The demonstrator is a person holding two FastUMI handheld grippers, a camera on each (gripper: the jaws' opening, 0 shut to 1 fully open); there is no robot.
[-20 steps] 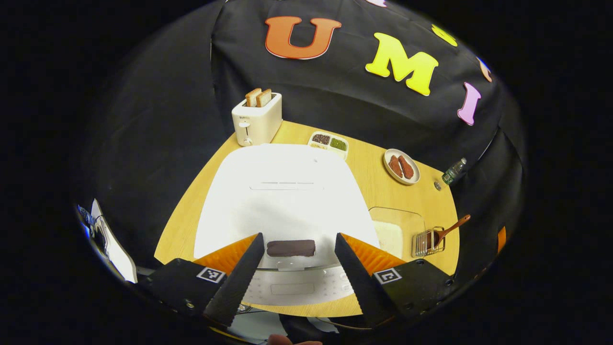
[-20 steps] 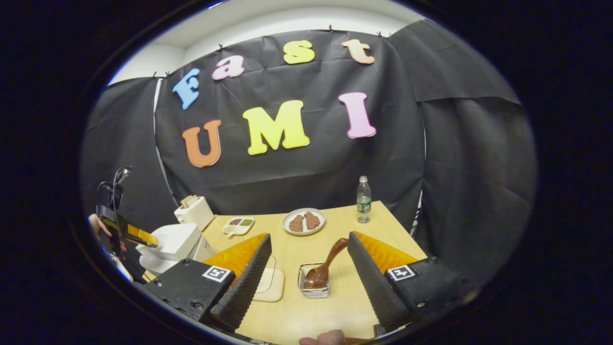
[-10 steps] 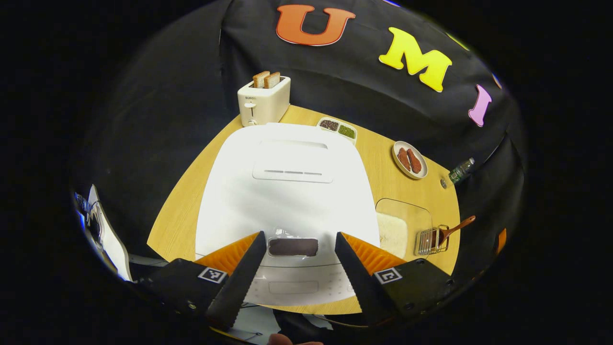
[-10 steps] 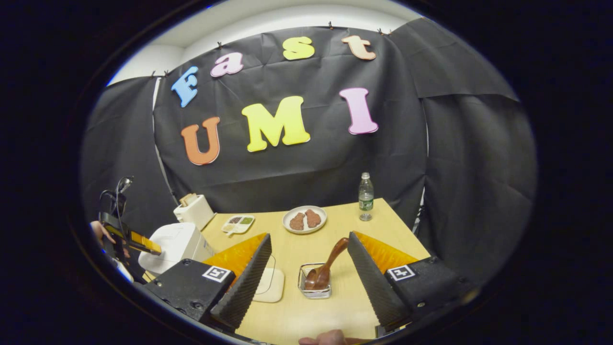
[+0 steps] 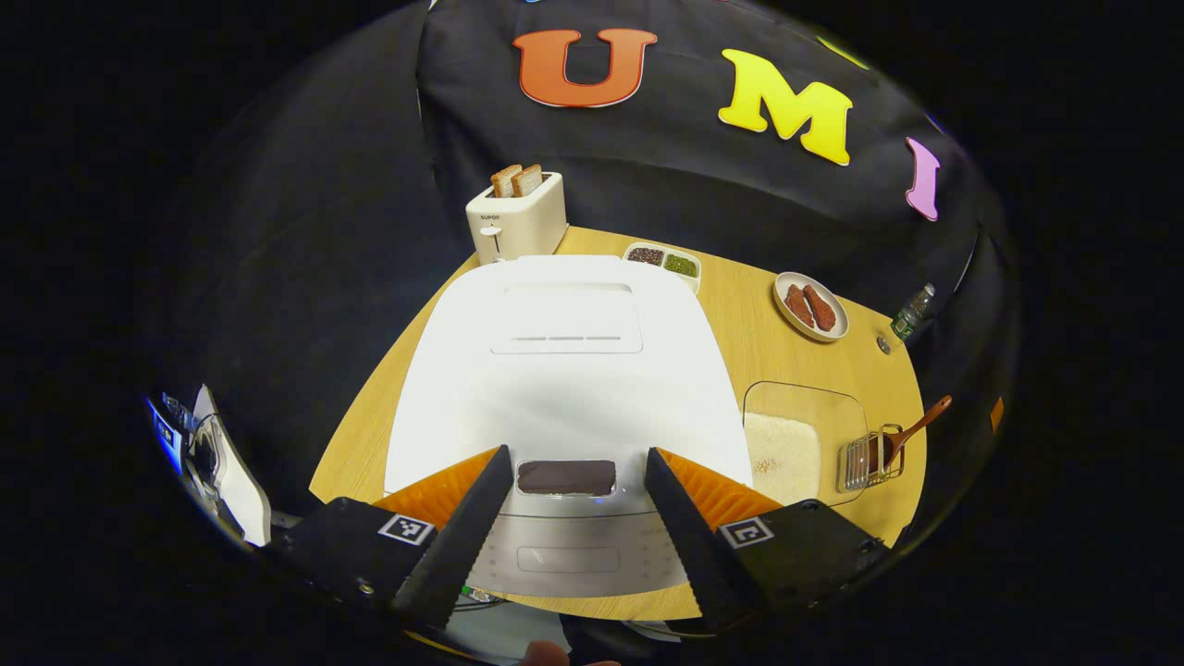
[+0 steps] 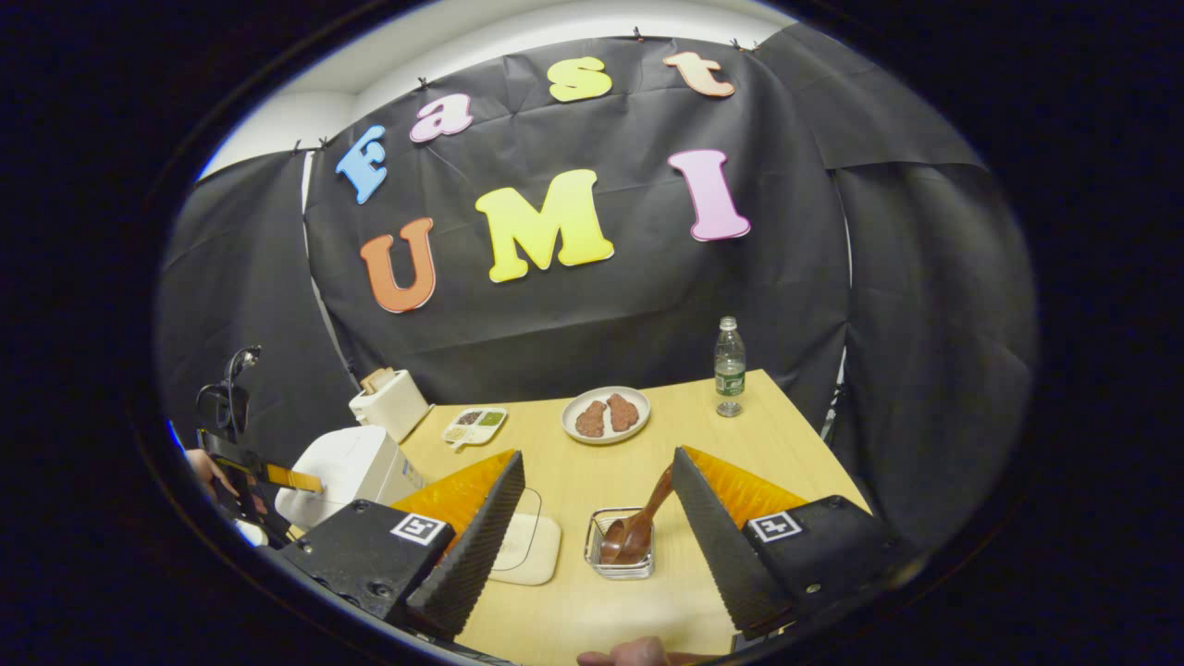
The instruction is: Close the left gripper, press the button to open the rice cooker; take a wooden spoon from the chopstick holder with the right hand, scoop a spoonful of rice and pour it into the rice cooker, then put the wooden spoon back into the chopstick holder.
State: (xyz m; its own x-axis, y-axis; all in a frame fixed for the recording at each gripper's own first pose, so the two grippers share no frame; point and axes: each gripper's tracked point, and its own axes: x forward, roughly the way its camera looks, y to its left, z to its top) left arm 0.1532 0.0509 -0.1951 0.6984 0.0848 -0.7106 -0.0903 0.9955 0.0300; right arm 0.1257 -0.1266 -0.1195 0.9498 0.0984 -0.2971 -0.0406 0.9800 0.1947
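Rice cooker [image 5: 566, 370], white with its lid down, sat before us at the near left part of the wooden tabletop [image 5: 740, 314] in the left gripper view. We held the left gripper [image 5: 566, 546] above the cooker's front edge, its two fingers spread wide apart and touching nothing. Between them we saw the dark button [image 5: 566, 476] on the front of the lid, and below it the pale control panel.

Just to the right of the cooker lay a clear container of rice [image 5: 786, 444], and beside that, near the right edge of the tabletop, the wire chopstick holder [image 5: 865, 458] with the wooden spoon [image 5: 911, 433] standing in it, bowl down and handle leaning out to the right.

In the right gripper view, the right gripper [image 6: 592, 546] hung over the near edge of the tabletop with its fingers also wide apart and empty. The chopstick holder [image 6: 622, 550] showed between them, farther along the table, with the wooden spoon [image 6: 647, 518] tilted toward the right finger; whether it touched the finger we could not tell.

Toward the far edge stood a toaster [image 5: 516, 217] with two slices of bread, a divided tray [image 5: 662, 263] of grains, a plate [image 6: 606, 415] with two brown pieces, and a water bottle [image 6: 729, 368] near the far right corner.
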